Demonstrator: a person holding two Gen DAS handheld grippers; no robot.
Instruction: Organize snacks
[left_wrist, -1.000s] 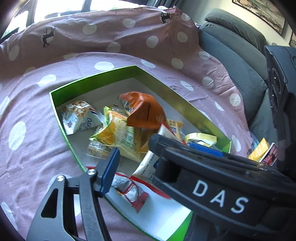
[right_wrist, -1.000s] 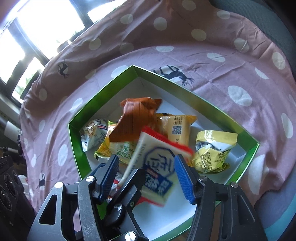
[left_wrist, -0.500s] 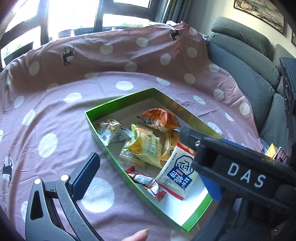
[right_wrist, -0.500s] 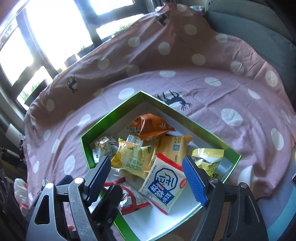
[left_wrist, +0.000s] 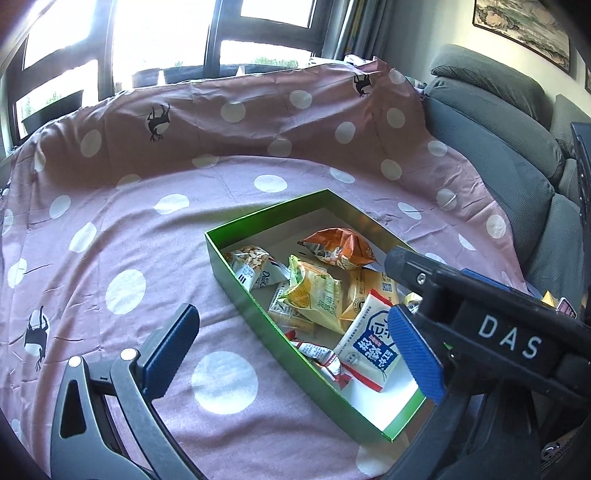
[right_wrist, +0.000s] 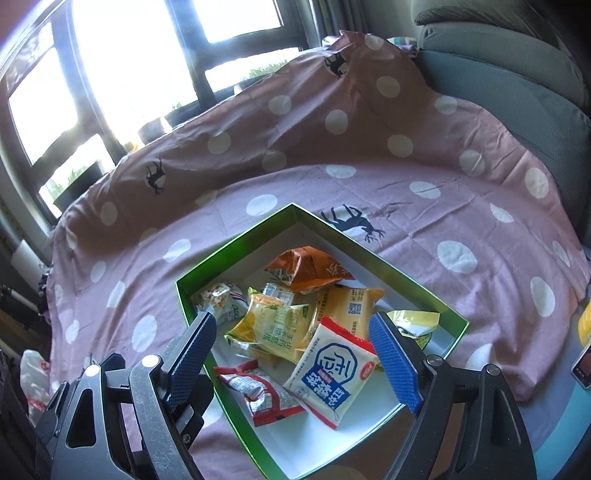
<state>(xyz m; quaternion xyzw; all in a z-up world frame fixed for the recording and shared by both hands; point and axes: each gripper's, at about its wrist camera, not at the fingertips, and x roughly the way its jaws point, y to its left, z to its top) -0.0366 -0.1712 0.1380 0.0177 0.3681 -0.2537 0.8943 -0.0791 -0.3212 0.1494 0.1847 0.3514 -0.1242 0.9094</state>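
The right gripper (right_wrist: 295, 356) is hovering above the near part of the green box (right_wrist: 236, 243), its blue-padded jaws standing apart and having just been opening wider, with nothing pressed between them; the snacks seen in the gap are lying lower down in the box. The left gripper (left_wrist: 291, 347) is hanging beside it with its jaws spread very wide and gripping nothing, its left blue pad over the polka-dot sheet (left_wrist: 147, 240) outside the box and its right pad over the box's interior. The right gripper's black body, marked DAS, is crossing the right side of the left wrist view.

Inside the box, a white packet with a blue emblem (right_wrist: 334, 376) is lying nearest the right gripper, touching a red-and-white packet (right_wrist: 264, 393) to its left. Behind them are sitting a yellow-green packet (right_wrist: 271, 326), a tan packet with a QR code (right_wrist: 349, 304), an orange packet (right_wrist: 308, 271), a white cereal-print packet (right_wrist: 219, 301) at the left wall and a yellow packet (right_wrist: 415, 323) at the right wall.

The box is resting on the pink sheet draped over a grey sofa (left_wrist: 491, 140), with bright windows (right_wrist: 129, 74) behind.
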